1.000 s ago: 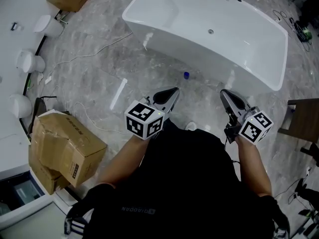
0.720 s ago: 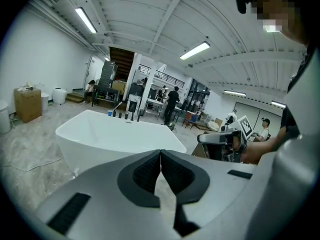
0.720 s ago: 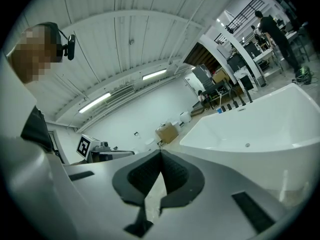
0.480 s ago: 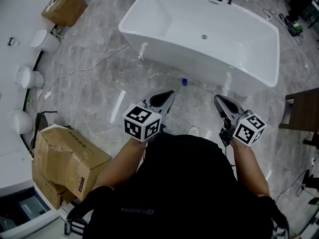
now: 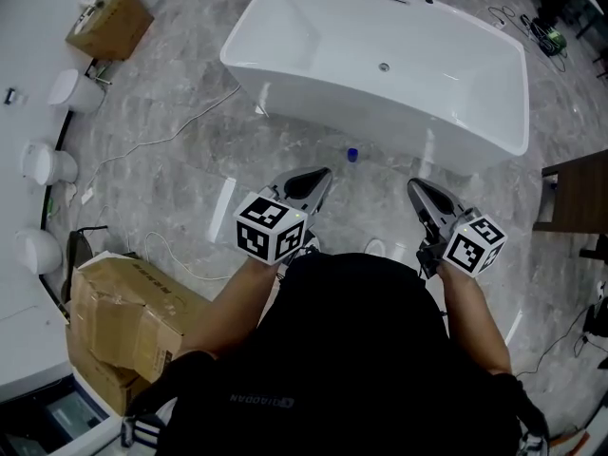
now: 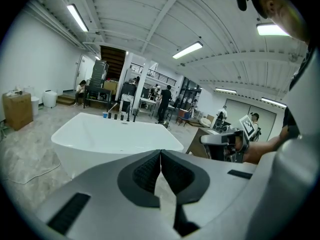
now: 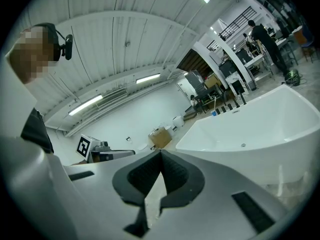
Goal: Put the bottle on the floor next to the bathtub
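The left gripper (image 5: 319,175) and the right gripper (image 5: 416,187) both had their jaws pressed together, with nothing between them. The bottle (image 5: 352,154), seen only as a blue cap, apparently stood upright on the floor (image 5: 171,93) just beside the bathtub (image 5: 313,36). It lay ahead of both grippers, nearer to the left one.

A big workshop hall staging a bathroom: ahead of the jaws a freestanding bathtub (image 5: 313,36) stands on a grey marble floor (image 5: 171,93). Around it are cardboard boxes (image 5: 133,313) and loose cables (image 5: 171,137). Beyond, under a ribbed ceiling (image 6: 150,14) with strip lights (image 6: 187,50), are people (image 6: 164,101) at worktops (image 6: 148,101).
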Available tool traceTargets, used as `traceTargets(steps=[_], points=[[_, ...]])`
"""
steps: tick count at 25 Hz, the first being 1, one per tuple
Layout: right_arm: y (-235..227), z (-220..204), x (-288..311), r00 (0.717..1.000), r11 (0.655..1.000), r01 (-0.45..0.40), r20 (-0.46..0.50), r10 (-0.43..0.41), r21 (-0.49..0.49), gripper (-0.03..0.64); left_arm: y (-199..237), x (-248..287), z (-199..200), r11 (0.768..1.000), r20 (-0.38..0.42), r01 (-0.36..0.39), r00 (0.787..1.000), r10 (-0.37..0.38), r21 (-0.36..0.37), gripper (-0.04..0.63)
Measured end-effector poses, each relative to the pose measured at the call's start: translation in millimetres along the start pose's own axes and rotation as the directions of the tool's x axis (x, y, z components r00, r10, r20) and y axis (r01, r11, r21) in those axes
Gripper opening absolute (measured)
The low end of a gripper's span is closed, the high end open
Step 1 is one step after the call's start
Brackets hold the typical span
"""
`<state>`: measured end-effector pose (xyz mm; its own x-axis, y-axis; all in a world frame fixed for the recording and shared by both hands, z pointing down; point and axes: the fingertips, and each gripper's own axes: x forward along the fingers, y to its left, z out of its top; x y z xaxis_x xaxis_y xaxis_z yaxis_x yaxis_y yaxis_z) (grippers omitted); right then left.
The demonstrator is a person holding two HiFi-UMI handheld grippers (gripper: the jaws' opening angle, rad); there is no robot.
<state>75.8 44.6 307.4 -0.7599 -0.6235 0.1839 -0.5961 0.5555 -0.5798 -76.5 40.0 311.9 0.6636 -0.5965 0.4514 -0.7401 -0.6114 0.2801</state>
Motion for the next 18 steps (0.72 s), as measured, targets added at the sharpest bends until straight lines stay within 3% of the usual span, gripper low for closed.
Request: traceTargets(steps=[18], points=[[8.9,-1.2,12.4,1.000,1.000,0.017,0.000,-0.017,-0.011,0.035,11.3,-6.3,-1.8,1.000,-0.012,0.026,1.000,-0.026,0.013,0.017]])
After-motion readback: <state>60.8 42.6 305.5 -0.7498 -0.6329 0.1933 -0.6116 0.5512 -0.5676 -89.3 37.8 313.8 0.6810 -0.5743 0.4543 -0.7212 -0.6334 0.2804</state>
